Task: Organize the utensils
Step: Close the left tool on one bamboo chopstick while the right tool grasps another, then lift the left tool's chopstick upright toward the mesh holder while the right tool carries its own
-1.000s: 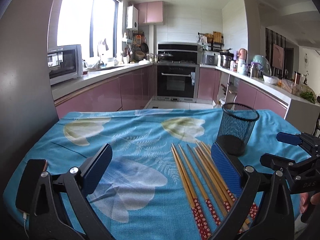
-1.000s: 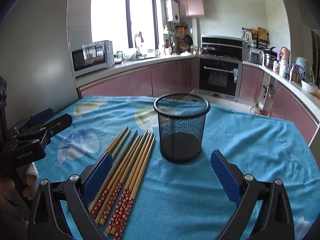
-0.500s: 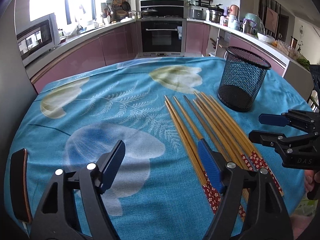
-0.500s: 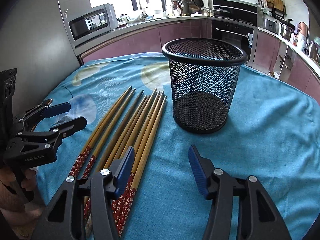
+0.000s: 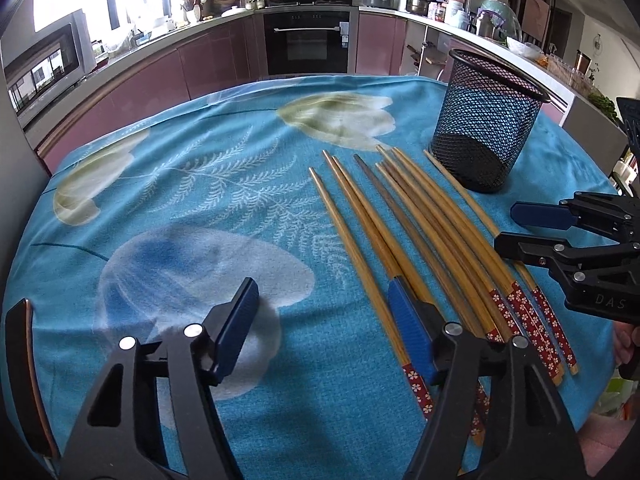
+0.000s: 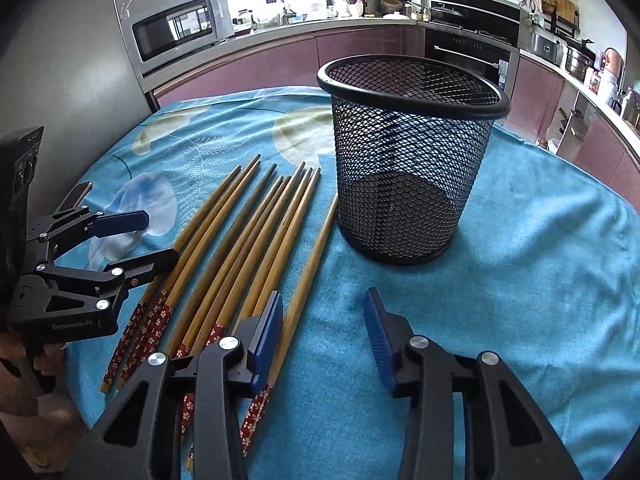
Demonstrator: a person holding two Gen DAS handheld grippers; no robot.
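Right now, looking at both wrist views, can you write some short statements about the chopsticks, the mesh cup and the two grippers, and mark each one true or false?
1. The mesh cup stands upright and has nothing in it. True.
2. The chopsticks lie flat on the tablecloth, beside the cup. True.
3. The right gripper is clamped on a chopstick. False: its jaws are closing, and only the rightmost chopstick lies between them, not pressed.
4. The left gripper holds the cup. False: its closing jaws hold nothing, and the cup stands far from it.
5. The chopsticks have red flowered ends. True.
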